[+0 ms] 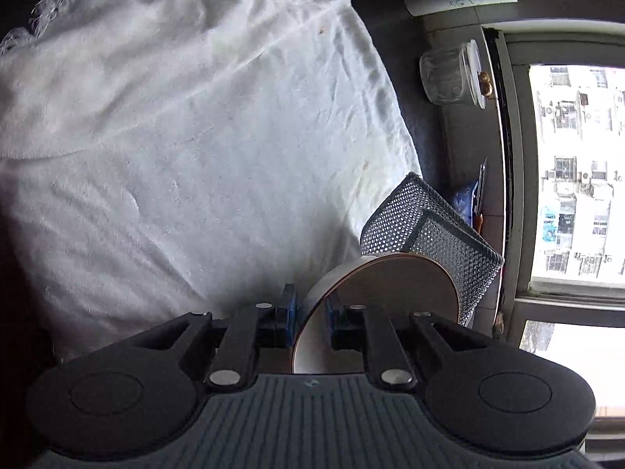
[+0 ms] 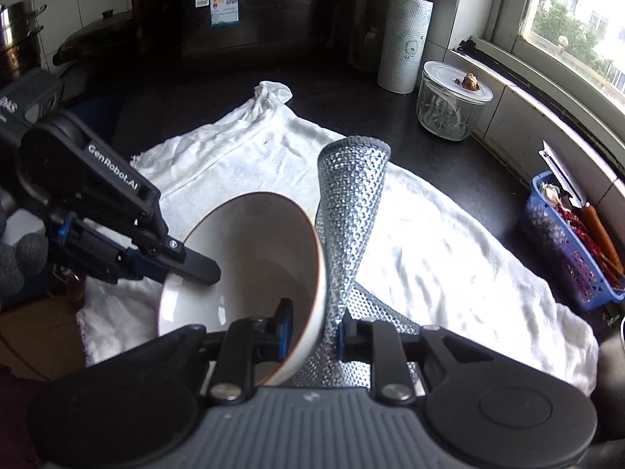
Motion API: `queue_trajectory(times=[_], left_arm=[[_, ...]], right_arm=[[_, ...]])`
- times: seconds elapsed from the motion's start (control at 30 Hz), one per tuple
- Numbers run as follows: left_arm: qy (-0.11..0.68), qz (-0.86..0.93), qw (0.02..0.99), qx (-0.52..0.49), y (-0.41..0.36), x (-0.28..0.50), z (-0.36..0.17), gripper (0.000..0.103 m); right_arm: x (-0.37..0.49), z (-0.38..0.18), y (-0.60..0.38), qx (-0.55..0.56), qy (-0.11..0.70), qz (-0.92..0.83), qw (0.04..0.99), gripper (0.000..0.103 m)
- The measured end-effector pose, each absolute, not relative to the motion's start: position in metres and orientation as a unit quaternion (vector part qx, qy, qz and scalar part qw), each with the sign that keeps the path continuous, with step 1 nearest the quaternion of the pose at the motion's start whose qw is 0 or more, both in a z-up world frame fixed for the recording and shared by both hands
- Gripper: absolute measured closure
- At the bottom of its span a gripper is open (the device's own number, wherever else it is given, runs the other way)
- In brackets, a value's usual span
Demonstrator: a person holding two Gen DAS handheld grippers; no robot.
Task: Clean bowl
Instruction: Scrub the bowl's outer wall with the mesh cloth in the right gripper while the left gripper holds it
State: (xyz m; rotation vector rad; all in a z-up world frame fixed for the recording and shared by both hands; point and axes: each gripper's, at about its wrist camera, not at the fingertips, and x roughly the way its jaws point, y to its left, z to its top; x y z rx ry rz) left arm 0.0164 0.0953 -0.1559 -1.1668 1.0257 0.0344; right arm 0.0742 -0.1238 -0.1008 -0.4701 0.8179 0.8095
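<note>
A white bowl (image 2: 254, 242) with a brown rim is held tilted on its side over a white towel (image 2: 449, 254). My left gripper (image 2: 203, 273) comes in from the left and is shut on the bowl's rim. The left wrist view shows its blue pads astride the bowl (image 1: 390, 293) wall, left gripper (image 1: 310, 314). My right gripper (image 2: 314, 330) has one finger inside the bowl and the other outside. It pinches a silver mesh cloth (image 2: 351, 203) against the bowl's outer wall. The cloth sticks up in a cone behind the bowl, mesh cloth (image 1: 410, 219).
The towel (image 1: 195, 136) covers a dark counter. At the back stand a paper roll (image 2: 406, 47) and a lidded glass jar (image 2: 449, 101). A blue basket (image 2: 566, 250) sits at the right under the window. Pots (image 2: 15, 39) are at far left. A gloved hand (image 2: 19, 262) holds the left gripper.
</note>
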Motion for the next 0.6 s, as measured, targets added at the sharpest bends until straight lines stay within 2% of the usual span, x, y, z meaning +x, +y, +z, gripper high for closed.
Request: queue_trajectory(times=[0.1, 0.23, 0.37, 0.47, 0.6], left_arm=[[0.467, 0.001, 0.761, -0.451, 0.085, 0.024, -0.14, 0.089], [0.469, -0.027, 0.837, -0.279, 0.057, 0.036, -0.112, 0.09], [0.417, -0.06, 0.907, 0.017, 0.0, 0.037, -0.082, 0.095], [0.377, -0.068, 0.915, 0.125, -0.023, 0.035, -0.077, 0.096], [0.383, -0.061, 0.915, 0.108, -0.018, 0.041, -0.077, 0.095]], right_arm=[[0.076, -0.101, -0.124, -0.221, 0.382, 0.378, 0.814, 0.089], [0.075, -0.099, -0.124, -0.226, 0.372, 0.383, 0.815, 0.091], [0.069, -0.093, -0.12, -0.253, 0.336, 0.385, 0.821, 0.094], [0.064, -0.09, -0.114, -0.298, 0.301, 0.369, 0.828, 0.093], [0.068, -0.09, -0.115, -0.295, 0.308, 0.363, 0.828, 0.092]])
